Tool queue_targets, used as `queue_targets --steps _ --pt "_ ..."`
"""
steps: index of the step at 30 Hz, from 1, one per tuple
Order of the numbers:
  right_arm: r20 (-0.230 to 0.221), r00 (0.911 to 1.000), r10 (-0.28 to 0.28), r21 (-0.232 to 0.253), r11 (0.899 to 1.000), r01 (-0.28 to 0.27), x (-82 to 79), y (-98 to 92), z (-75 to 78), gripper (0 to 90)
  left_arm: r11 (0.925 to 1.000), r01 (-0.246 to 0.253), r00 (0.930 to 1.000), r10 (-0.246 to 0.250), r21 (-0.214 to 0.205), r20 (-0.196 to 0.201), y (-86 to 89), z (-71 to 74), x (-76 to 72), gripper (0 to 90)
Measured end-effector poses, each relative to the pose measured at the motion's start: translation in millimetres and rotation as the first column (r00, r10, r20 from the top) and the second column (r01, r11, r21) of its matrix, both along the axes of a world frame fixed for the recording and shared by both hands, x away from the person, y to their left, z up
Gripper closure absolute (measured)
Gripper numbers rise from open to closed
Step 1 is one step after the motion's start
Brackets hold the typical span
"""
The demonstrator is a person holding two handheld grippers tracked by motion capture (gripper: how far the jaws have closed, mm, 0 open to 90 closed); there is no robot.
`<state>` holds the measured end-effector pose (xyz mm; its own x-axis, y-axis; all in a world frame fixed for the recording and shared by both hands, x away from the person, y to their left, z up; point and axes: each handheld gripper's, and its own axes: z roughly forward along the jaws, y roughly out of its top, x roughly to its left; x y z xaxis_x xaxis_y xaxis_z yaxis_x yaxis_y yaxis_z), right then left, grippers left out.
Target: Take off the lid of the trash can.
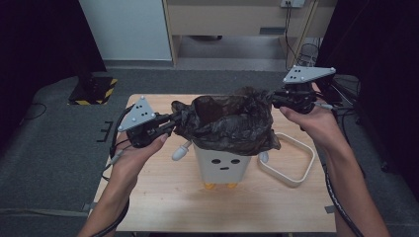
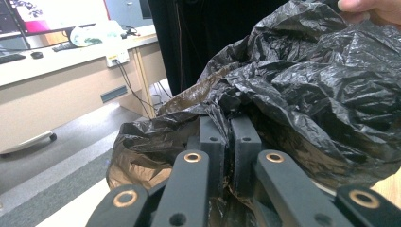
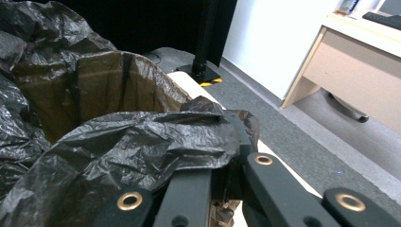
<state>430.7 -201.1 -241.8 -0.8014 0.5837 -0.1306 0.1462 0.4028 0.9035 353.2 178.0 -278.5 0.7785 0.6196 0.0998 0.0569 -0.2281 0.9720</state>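
Black liner held at both ends over the little white bin

The black bag (image 1: 232,126) sits draped over the mouth of the white bin (image 1: 223,168), which stands mid-table; each side of the bin a gripper is clenched on a bunch of the film, the left gripper (image 2: 230,130) at the bin's left edge, the right gripper (image 3: 231,142) at its right. Thin plastic could tear or slip from the jaws if they pull unevenly, and the light bin might tip. A cream ring (image 1: 289,160) lies just right of the bin. The bin's rim is hidden under the folds, so whether the liner is seated or coming off is hard to tell.
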Motion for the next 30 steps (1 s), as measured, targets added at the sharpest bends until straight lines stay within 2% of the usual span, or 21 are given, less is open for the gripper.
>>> queue_targets --steps 7,11,17,21,25,30 --pt "-0.007 1.0 0.002 0.016 1.0 -0.002 -4.1 -6.8 1.3 90.0 0.9998 0.008 0.9999 -0.007 -0.02 0.008 3.8 5.3 -5.9 85.7" --pt "-0.001 1.0 -0.002 0.031 1.0 0.002 -3.5 -5.8 8.6 90.0 0.9997 0.003 0.9998 -0.002 -0.024 0.018 4.5 12.0 -4.2 85.9" --pt "0.008 0.9998 0.02 0.048 0.999 -0.02 -5.7 0.6 19.0 90.0 0.9995 0.009 0.9996 -0.009 -0.031 0.026 3.1 18.2 -3.8 86.1" --pt "0.016 0.9988 0.047 0.059 0.997 -0.048 -8.6 10.2 27.7 90.0 0.9995 0.016 0.9995 -0.015 -0.026 0.029 -1.3 22.3 -1.7 86.1" --pt "0.025 0.9957 0.089 0.032 0.995 -0.09 -13.2 28.8 33.6 90.0 0.9995 0.026 0.9993 -0.025 -0.018 0.027 -6.1 26.1 1.2 86.2" --pt "0.024 0.9929 0.117 0.026 0.993 -0.117 -15.0 41.1 37.5 90.0 0.9994 0.031 0.9993 -0.031 -0.014 0.022 -9.9 29.1 4.0 86.2"
